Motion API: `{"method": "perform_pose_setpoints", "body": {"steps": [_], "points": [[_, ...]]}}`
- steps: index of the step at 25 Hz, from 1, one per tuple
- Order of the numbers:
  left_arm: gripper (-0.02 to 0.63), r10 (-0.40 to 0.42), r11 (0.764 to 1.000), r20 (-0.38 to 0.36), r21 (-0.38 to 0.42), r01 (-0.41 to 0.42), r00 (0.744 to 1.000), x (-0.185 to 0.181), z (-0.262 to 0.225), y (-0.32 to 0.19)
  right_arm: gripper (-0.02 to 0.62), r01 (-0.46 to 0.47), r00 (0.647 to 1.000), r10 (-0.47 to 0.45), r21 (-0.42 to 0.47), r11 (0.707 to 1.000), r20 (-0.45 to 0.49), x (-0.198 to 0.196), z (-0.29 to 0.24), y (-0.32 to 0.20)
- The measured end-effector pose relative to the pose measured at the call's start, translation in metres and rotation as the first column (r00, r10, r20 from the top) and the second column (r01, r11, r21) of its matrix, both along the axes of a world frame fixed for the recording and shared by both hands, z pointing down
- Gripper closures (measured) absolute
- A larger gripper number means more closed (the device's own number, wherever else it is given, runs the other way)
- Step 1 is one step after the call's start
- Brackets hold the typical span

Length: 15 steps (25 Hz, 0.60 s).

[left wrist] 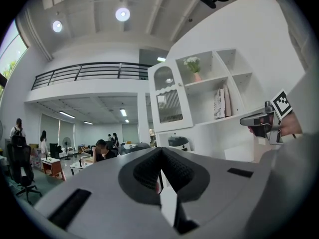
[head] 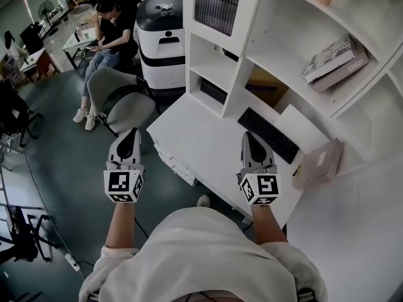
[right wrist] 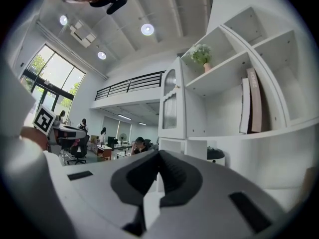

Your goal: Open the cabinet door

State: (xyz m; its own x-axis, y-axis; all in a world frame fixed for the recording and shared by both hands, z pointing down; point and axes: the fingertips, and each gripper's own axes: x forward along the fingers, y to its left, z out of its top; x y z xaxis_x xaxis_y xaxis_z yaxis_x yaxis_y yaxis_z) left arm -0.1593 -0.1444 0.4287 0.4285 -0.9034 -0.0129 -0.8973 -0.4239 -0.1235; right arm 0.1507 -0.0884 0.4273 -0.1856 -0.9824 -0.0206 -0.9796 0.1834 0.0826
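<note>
Left gripper view shows the left gripper [left wrist: 161, 151] clenched, its dark pads meeting at the tip with nothing between them. In the right gripper view the right gripper [right wrist: 158, 153] is clenched the same way and empty. Both point level toward the white shelf unit [head: 252, 61], side by side but well apart. From the head view the left one hangs over the floor just off the desk's [head: 208, 150] front left corner, while the right one is over the desk near its front edge.

A black keyboard [head: 269, 134] lies toward the back edge, just beyond the right gripper, and a pale flat box [head: 318, 162] lies nearer the right end. The cabinet door [head: 217, 5], with ribbed glass, is at the left end of the shelf unit above the desk's back edge, flush in its frame. Books [head: 334, 61] lean on an open shelf to its right. Beyond the desk's left edge stand a white-and-black machine [head: 160, 39] and a grey chair [head: 119, 99].
</note>
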Motion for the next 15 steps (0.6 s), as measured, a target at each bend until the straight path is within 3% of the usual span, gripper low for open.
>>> {"method": "perform_pose_setpoints", "body": {"steps": [10, 15], "points": [[0.607, 0.011, 1.0, -0.02, -0.011, -0.011, 1.0, 0.045, 0.003, -0.073, 0.594, 0.007, 1.0, -0.007, -0.009, 1.0, -0.008, 0.038, -0.002, -0.067], [0.607, 0.012, 0.999, -0.025, -0.035, -0.013, 1.0, 0.045, 0.011, -0.098, 0.594, -0.011, 1.0, 0.011, -0.029, 1.0, -0.011, 0.038, 0.003, -0.085]]}}
